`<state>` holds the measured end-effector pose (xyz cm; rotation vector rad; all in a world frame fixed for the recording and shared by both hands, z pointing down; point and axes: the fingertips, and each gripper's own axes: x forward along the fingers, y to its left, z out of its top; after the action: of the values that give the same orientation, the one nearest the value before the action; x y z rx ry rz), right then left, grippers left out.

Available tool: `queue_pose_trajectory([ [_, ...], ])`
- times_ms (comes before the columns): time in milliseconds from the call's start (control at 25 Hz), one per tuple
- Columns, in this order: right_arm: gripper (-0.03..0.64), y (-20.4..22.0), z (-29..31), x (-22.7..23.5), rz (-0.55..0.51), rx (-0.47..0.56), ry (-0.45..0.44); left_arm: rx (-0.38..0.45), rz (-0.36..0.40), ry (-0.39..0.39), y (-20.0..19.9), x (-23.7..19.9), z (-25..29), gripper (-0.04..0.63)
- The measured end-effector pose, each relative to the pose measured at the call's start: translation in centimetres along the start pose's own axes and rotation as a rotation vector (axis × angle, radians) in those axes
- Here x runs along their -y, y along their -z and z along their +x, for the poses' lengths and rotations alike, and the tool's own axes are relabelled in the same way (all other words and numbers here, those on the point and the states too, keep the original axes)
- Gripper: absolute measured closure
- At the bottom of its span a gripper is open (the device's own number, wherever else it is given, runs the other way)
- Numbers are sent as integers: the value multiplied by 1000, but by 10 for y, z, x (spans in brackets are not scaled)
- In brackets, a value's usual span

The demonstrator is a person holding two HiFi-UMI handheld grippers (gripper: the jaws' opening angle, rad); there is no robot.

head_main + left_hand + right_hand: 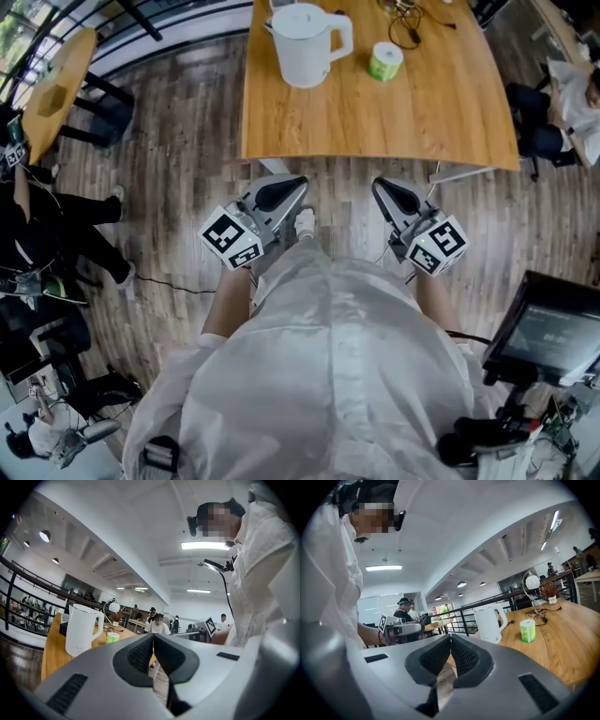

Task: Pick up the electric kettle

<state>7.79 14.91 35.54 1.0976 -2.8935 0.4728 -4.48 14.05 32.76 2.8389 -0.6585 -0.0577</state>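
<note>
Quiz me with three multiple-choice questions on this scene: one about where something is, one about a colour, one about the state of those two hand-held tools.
1. Where does the electric kettle stand?
A) on the floor
B) on the wooden table
C) in a gripper

2. What colour is the small roll beside the kettle?
A) green
B) red
C) black

3. How are the left gripper and the right gripper?
A) both shut and empty
B) both wide open
C) both shut on the kettle

Answers:
1 B: it sits on the tabletop, ahead of both grippers.
2 A: the head view shows it light green.
3 A: each gripper view shows jaws together with nothing between.
</note>
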Motion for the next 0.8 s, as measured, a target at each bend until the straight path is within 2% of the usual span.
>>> queue_pose_trajectory([
  [480,603,-33,87,76,-5,56,121,-30,25,39,-25,-127,6,589],
  [800,603,-23,94,96,43,32,147,-51,5,49,-25,-153,19,589],
])
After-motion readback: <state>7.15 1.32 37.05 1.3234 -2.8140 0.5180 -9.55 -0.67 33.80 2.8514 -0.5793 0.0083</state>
